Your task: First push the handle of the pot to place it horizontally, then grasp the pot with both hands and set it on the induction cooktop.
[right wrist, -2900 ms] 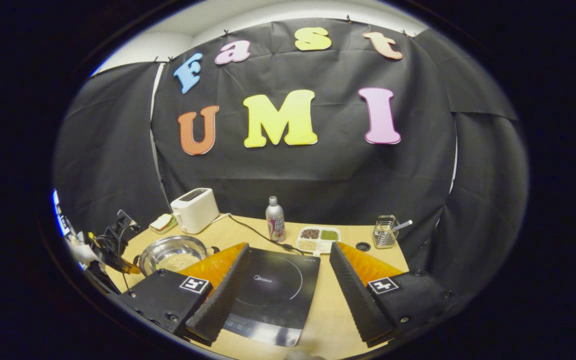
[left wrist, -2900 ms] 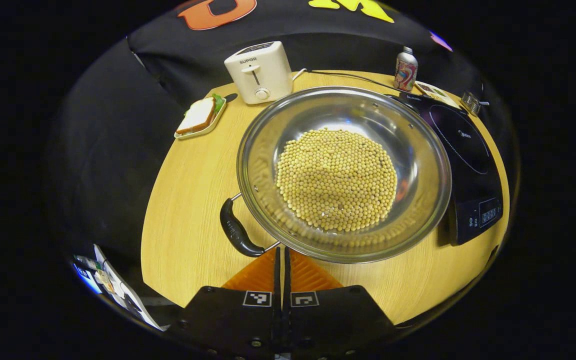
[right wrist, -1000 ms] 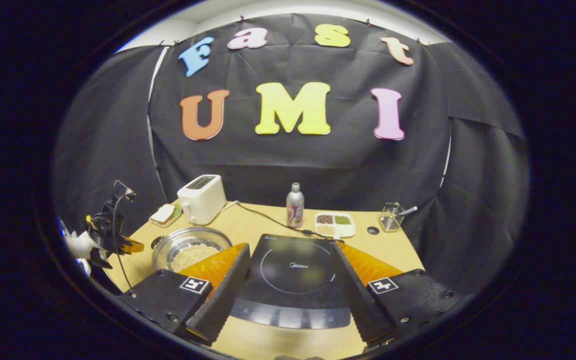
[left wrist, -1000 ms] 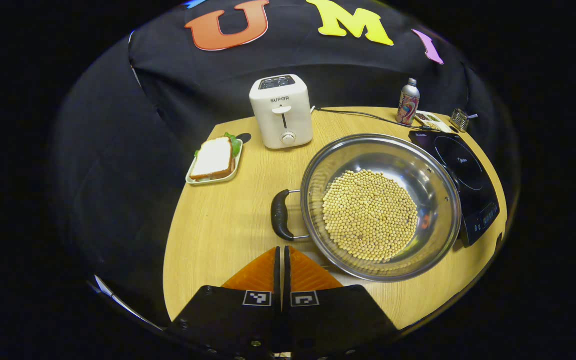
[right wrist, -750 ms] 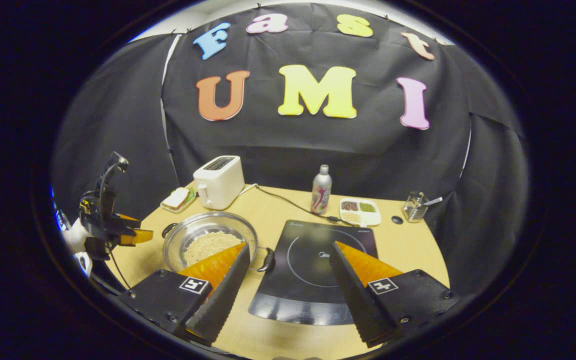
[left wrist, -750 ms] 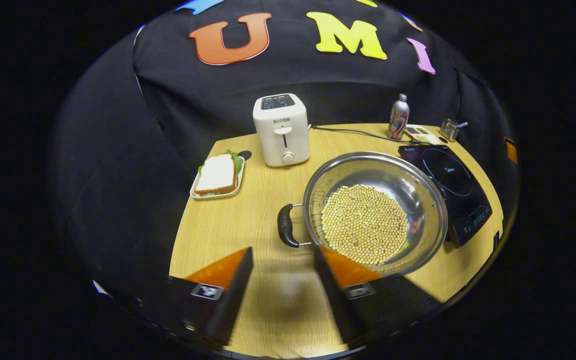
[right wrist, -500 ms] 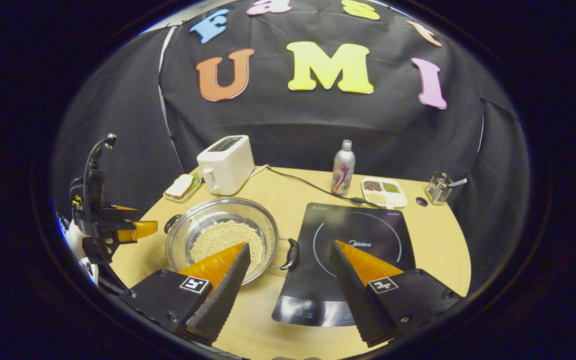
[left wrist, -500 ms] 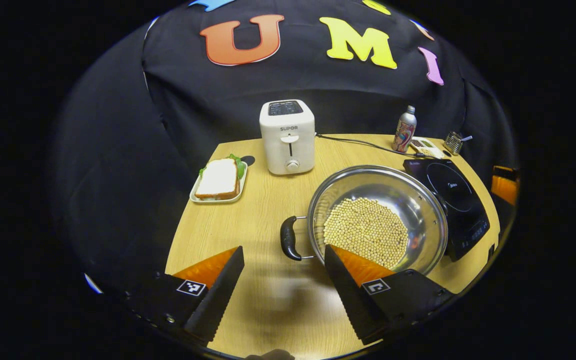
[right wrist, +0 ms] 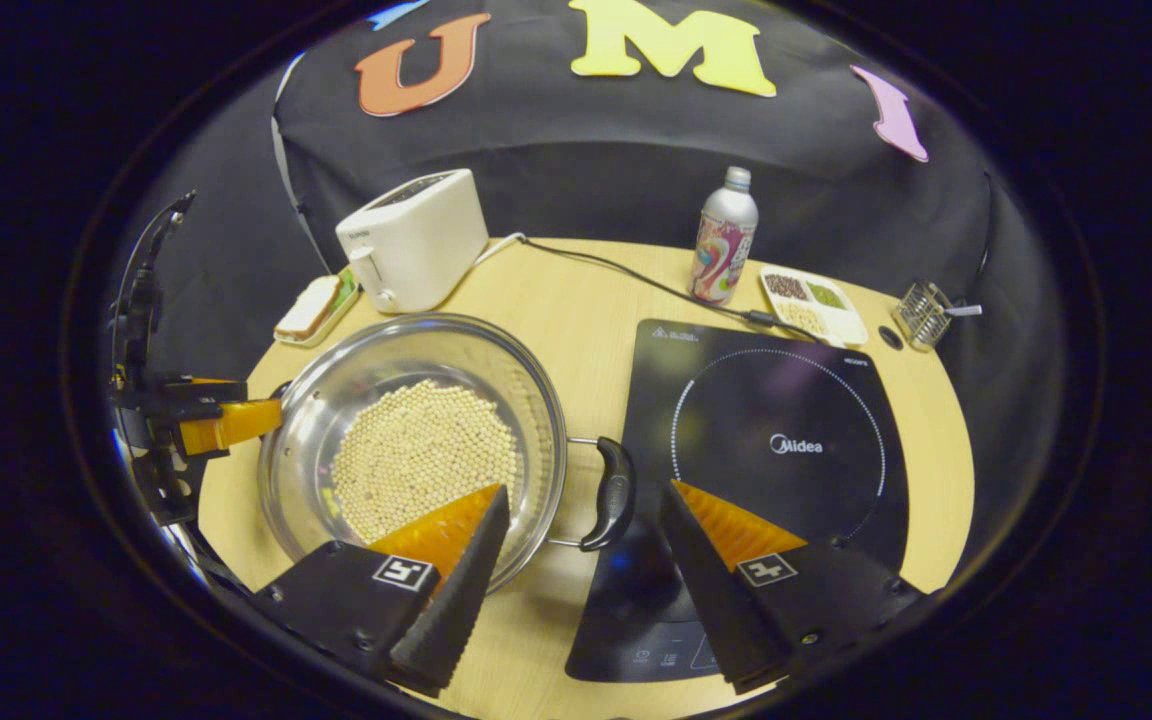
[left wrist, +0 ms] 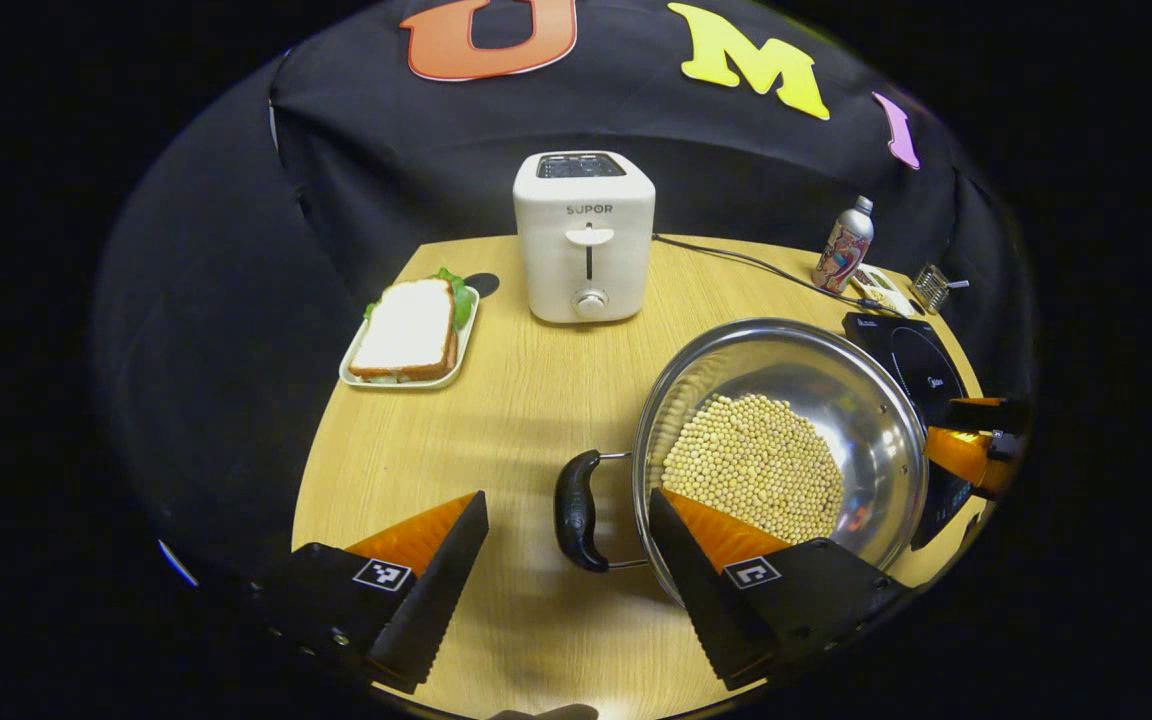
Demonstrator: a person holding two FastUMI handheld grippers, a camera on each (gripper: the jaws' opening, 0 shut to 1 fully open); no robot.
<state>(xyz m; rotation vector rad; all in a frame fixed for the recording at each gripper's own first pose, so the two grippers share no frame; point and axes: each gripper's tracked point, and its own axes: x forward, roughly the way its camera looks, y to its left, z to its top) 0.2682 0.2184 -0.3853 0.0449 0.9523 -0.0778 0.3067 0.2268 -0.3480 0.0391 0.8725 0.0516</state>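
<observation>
Two loop handles are the places to take hold of the steel pot (left wrist: 786,440); loaded with beans (left wrist: 751,465), it should feel heavy and stiff, its polished wall slippery. The left tool (left wrist: 568,575), spread wide and grasping nothing, has the left handle (left wrist: 574,510) just ahead between its fingers. The right tool (right wrist: 581,565), likewise released, frames the right handle (right wrist: 614,493). The pot rests on the surface (left wrist: 496,400), beside the induction cooktop (right wrist: 786,440).

"SUPOR" on toaster (left wrist: 584,235); "Midea" on cooktop (right wrist: 776,420)
</observation>
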